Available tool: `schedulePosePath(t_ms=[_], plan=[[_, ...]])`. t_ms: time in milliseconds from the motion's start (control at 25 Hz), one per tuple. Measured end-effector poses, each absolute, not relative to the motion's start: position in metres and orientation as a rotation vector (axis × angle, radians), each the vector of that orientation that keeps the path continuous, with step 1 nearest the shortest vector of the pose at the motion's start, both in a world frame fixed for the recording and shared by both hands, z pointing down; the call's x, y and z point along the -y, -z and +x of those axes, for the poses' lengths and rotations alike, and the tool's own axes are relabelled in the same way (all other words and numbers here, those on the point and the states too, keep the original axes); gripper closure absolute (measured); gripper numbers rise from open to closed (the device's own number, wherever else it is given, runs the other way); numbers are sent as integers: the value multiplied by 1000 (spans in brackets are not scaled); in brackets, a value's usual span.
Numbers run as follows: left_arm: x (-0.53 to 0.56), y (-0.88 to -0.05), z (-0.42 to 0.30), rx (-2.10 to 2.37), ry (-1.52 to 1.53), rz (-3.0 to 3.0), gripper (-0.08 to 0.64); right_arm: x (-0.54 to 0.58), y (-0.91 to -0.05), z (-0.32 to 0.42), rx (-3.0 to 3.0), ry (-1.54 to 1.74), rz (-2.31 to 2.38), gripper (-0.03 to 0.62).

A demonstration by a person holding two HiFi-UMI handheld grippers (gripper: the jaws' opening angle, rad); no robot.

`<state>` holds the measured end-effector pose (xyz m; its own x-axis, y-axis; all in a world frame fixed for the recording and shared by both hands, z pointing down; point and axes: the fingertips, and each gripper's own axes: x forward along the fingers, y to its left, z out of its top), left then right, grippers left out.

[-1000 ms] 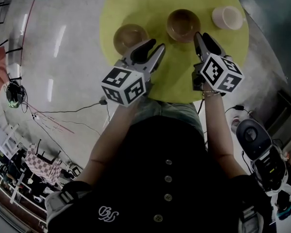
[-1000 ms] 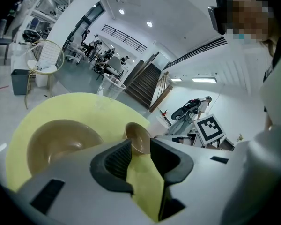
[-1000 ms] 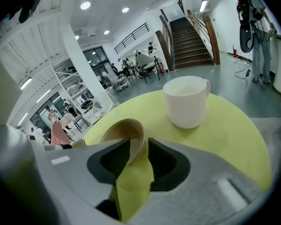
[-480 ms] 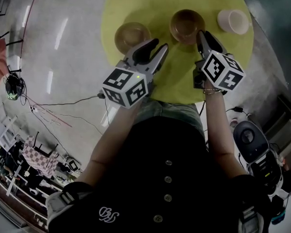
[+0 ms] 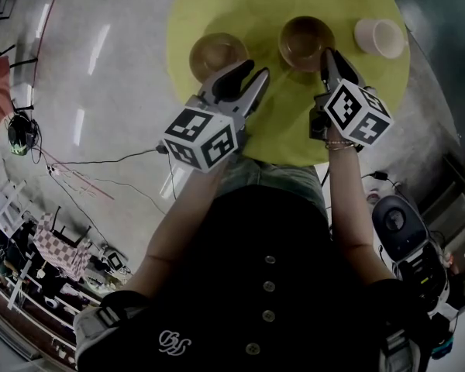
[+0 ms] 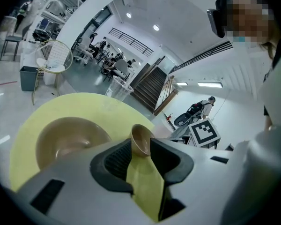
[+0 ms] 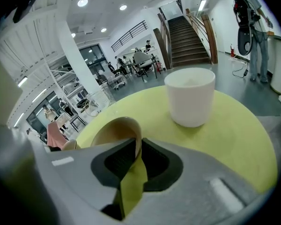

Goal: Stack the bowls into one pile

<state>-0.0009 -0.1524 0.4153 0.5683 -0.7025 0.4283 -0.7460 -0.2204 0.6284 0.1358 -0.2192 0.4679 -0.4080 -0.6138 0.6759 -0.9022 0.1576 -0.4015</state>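
So the right claw has just been closing and is now clenched on the near rim of the middle brown bowl, upper middle of the head view. In the right gripper view the thin bowl wall sits right between the pads. The left claw is released, jaws apart with only bare yellow counter showing through the gap. It hovers just beside the left brown bowl, which sits on the counter apart from the middle one. A white cup stands at the upper right, clear of both.

Handling-wise, my guess is these bowls are stiff, thin-walled and pretty light, so a rim pinch should be enough to carry one. The inside looks smooth and a bit glossy though, so it could slide in the pads. Held by one edge, it'll probably want to droop on the far side. I'd bite deep over the rim, keep it level, and lower it into the other bowl gently rather than dropping it
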Motion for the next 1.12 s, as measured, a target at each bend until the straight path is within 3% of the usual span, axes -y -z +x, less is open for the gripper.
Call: schedulePosePath(t_ms=[680, 1120], plan=[[149, -417, -27, 1129, -83, 1963, 433, 219, -451, 129, 2089, -1114, 1634, 575], [143, -413, -76, 1163, -94, 1981, 433, 216, -423, 78, 2214, -1084, 1628, 575]])
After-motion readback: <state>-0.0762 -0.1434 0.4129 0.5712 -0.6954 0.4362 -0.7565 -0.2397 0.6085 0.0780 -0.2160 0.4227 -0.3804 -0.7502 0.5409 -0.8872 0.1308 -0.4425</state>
